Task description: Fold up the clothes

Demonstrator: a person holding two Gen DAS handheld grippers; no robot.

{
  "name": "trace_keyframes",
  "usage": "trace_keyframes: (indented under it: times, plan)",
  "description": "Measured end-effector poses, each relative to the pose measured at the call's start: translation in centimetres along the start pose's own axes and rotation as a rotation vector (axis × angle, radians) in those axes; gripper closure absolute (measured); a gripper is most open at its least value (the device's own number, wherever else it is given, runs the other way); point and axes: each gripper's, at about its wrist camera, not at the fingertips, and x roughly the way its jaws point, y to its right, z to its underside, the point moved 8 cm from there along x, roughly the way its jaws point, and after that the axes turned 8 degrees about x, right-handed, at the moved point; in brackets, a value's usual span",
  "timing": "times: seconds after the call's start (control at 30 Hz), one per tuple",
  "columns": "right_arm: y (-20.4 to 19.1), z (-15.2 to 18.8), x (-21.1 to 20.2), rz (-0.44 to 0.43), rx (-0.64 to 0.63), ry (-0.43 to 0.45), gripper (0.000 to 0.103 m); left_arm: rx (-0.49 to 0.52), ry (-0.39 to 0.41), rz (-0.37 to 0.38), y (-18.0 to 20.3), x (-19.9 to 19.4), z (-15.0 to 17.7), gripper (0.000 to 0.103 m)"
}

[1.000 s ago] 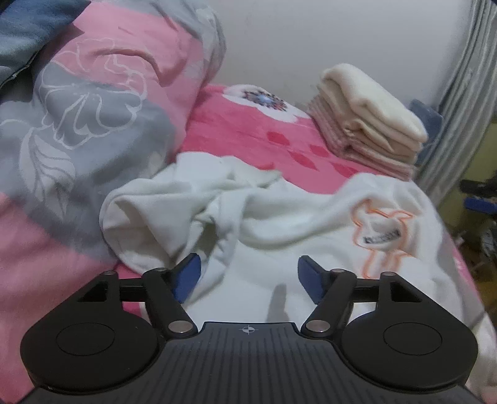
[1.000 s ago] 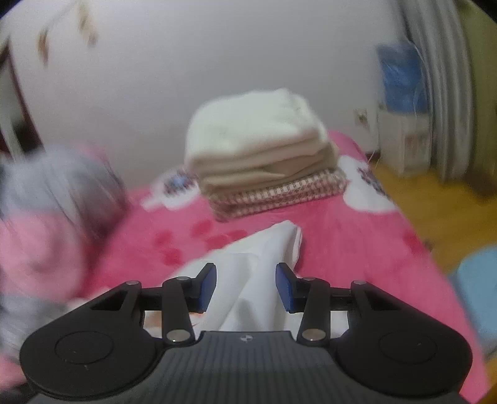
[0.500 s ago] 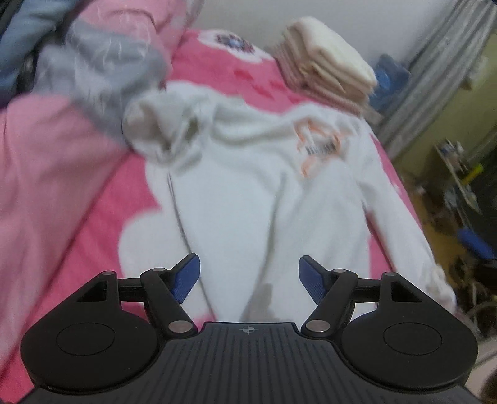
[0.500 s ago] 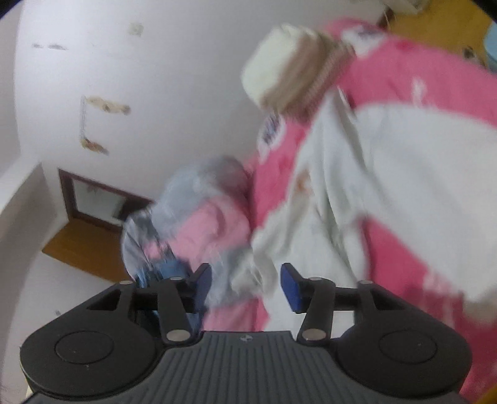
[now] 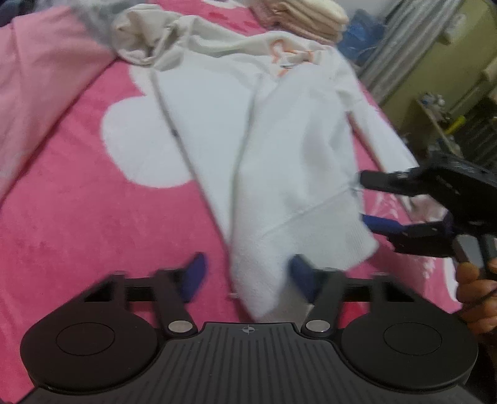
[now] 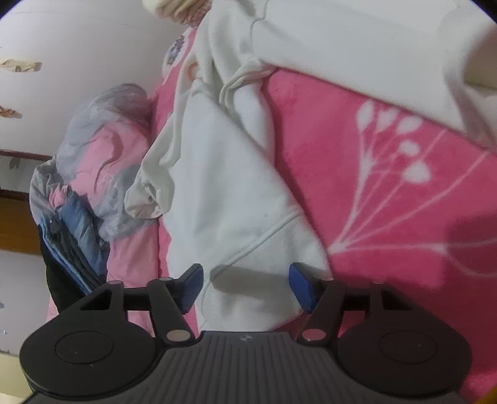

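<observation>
A white sweatshirt (image 5: 279, 149) with an orange print lies spread lengthwise on the pink floral blanket (image 5: 77, 217). My left gripper (image 5: 248, 279) hovers at its near hem corner. Its jaws are closing, the hem lies between them, and the pads do not press it. In the left wrist view my right gripper (image 5: 366, 202) comes in from the right and straddles the hem's right edge. In the right wrist view the right gripper (image 6: 245, 284) has the sweatshirt (image 6: 236, 192) hem between its closing jaws, with gaps at both blue pads.
A stack of folded clothes (image 5: 304, 15) sits at the far end of the bed. A pink and grey quilt (image 6: 102, 161) and a blue garment (image 6: 74, 236) are heaped along one side. A person's hand (image 5: 475, 295) holds the right gripper. Curtain and cluttered furniture stand beyond the bed's right edge.
The left view tipped down and moved from the sweatshirt's collar end to its hem, and the left jaws narrowed. The right view rolled and dropped to the hem; the right gripper entered the left view.
</observation>
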Motion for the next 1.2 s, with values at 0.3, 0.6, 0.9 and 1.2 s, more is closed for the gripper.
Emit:
trace_keyframes:
  times: [0.3, 0.6, 0.9, 1.2]
  plan:
    - [-4.1, 1.2, -5.3, -0.076, -0.164, 0.063, 0.103, 0.026, 0.033, 0.157, 2.3, -2.0, -0.8, 0.086]
    - [-6.6, 3.8, -11.0, -0.05, -0.31, 0.108, 0.103, 0.074, -0.011, 0.275, 4.3, -2.8, 0.4, 0.086]
    - [-2.9, 2.5, -10.9, 0.1, -0.25, 0.144, 0.08, 0.064, -0.016, 0.126, 0.5, -3.5, 1.6, 0.06]
    - [-0.7, -2.3, -8.9, 0.114, -0.144, 0.177, 0.053, 0.131, 0.105, 0.079, 1.3, -4.4, -1.2, 0.047]
